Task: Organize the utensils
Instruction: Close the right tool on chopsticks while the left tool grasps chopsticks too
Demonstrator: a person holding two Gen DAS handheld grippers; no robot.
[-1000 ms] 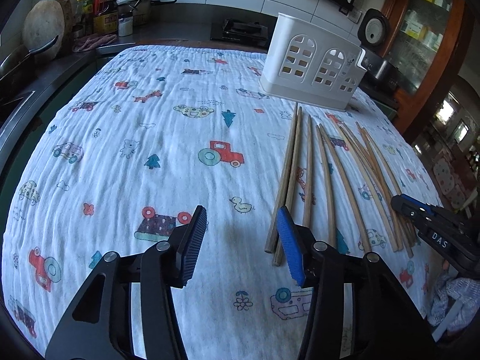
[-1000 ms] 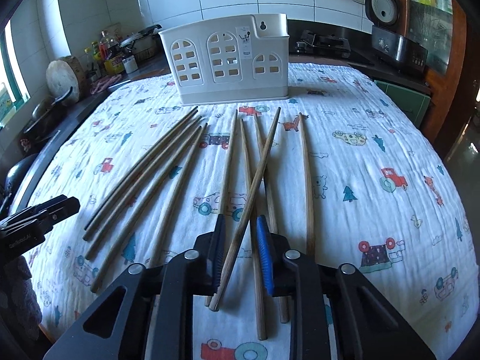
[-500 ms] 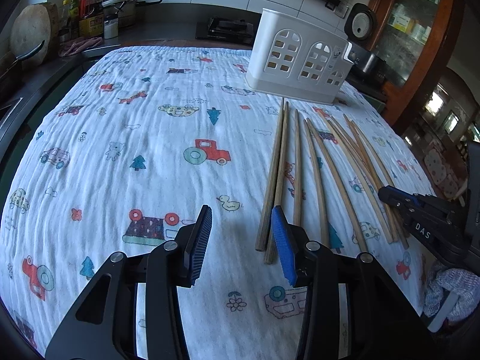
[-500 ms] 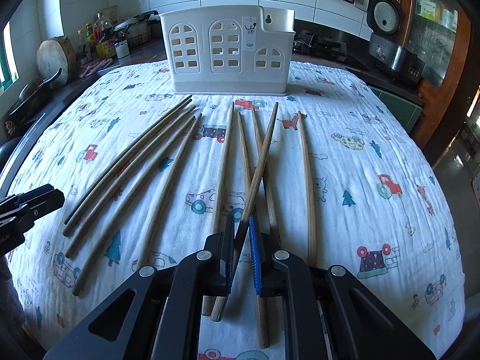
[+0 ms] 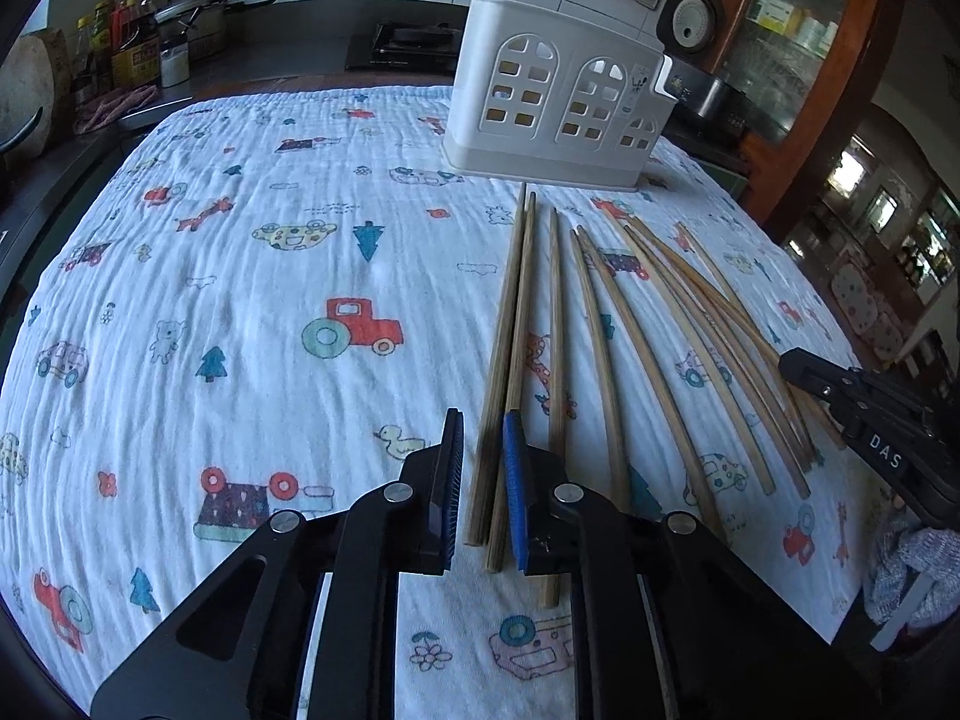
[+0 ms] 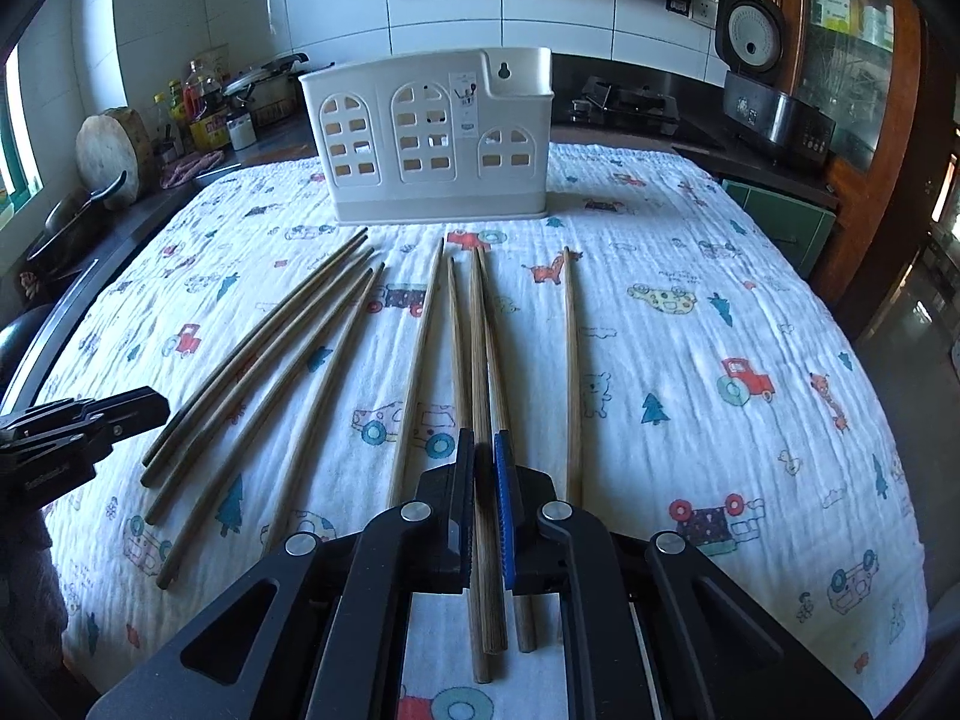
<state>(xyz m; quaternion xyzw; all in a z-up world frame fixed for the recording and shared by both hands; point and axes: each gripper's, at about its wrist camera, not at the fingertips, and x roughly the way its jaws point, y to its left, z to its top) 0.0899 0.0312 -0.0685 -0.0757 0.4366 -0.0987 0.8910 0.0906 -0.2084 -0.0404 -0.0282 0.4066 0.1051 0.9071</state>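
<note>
Several long wooden chopsticks lie in a fan on the cartoon-print cloth (image 5: 240, 300), in front of a white plastic utensil holder (image 5: 558, 114) (image 6: 432, 144). My left gripper (image 5: 483, 420) is down at the near ends of the two leftmost chopsticks (image 5: 507, 330). Its jaws are closing with both sticks between them, and a thin strip of cloth shows beside the left pad. My right gripper (image 6: 483, 438) is shut on one chopstick (image 6: 478, 330) near its thick end. The stick points straight at the holder. Each gripper shows in the other's view: the right gripper (image 5: 840, 384) and the left gripper (image 6: 108, 420).
Other chopsticks (image 6: 270, 372) spread out to the left of the held one, and a single chopstick (image 6: 571, 360) lies to its right. A counter with bottles (image 5: 132, 36), a round chopping board (image 6: 111, 147), a stove (image 6: 624, 102) and a rice cooker (image 6: 750, 36) ring the table's far side.
My left gripper moved right over the two leftmost chopsticks and its jaws narrowed around them. The right jaws closed on their chopstick, which swung from a slant to straight.
</note>
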